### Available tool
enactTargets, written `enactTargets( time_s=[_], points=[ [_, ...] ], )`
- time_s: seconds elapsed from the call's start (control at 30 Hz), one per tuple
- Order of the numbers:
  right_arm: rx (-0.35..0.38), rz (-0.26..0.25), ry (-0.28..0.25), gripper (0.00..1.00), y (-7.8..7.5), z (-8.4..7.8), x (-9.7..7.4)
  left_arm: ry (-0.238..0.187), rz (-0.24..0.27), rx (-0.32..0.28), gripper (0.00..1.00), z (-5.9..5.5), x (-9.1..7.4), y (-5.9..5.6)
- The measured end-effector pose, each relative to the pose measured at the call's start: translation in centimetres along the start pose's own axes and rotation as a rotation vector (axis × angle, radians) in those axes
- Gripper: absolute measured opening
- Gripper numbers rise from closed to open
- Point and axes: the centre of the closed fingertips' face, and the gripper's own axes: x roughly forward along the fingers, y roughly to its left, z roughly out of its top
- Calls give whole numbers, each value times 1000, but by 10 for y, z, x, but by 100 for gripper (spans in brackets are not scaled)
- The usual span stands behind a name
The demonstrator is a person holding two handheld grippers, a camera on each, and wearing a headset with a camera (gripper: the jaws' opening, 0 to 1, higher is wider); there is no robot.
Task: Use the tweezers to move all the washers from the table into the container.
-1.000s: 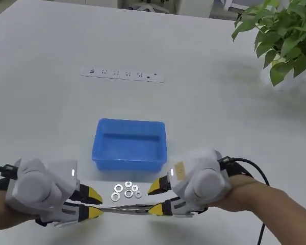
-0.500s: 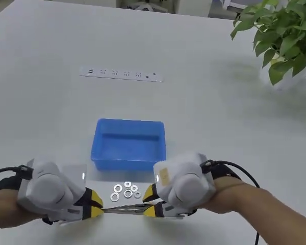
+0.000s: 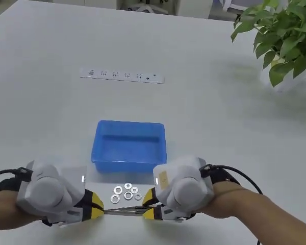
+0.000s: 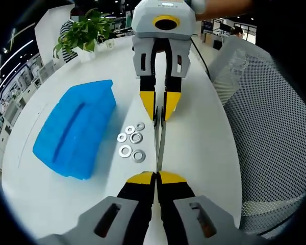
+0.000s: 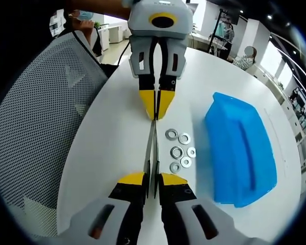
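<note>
Holding one tool between two hands right now: the left gripper (image 3: 94,208) has its yellow jaws pinched tight on one end of the tweezers (image 3: 123,211), and the right gripper (image 3: 149,205) faces it nose to nose, jaws drawn narrow with the pads against the tool's other end. Low in the head view, the tweezers run straight across the frame from one gripper to the other, flat on or just above the white table (image 3: 219,102). That long axis is the thing to watch. Which end carries the working tips I can't make out.

Now the washers (image 3: 126,192): six small bright steel rings, flat and thin, in a loose cluster with some touching. They sit just above the tweezers in the head view, off the side of the tool and not off either end. The tool lies broadside to its targets, so my read is that one gripper has to let go while the other swings the tweezers round to point at the cluster. The rings lie about midway between the grippers, so neither is clearly closer.

Just above the washers sits the container (image 3: 127,164), a blue open tray, nothing in it yet.
</note>
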Motion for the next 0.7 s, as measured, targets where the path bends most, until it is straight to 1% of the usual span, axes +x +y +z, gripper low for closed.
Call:
enactTargets(
  time_s=[0.23, 0.4, 0.47, 0.5, 0.6, 0.7],
  points=[
    [10, -1, -1, 12, 0, 0, 0, -2, -2, -1, 6, 5, -5, 1],
    [13, -3, -4, 12, 1, 0, 0, -5, -7, 5, 6, 12, -11, -1],
    [12, -5, -6, 12, 1, 0, 0, -5, -8, -1, 5, 15, -14, -1],
    [10, -5, -8, 12, 1, 1, 0, -7, -8, 1, 5, 16, -15, -1],
    [13, -8, -16, 12, 0, 3, 1, 8, -7, 17, 5, 19, -20, 0],
    [12, -9, -24, 12, -1, 6, 1, 6, -3, 28, 5, 24, -24, 0]
  ],
)
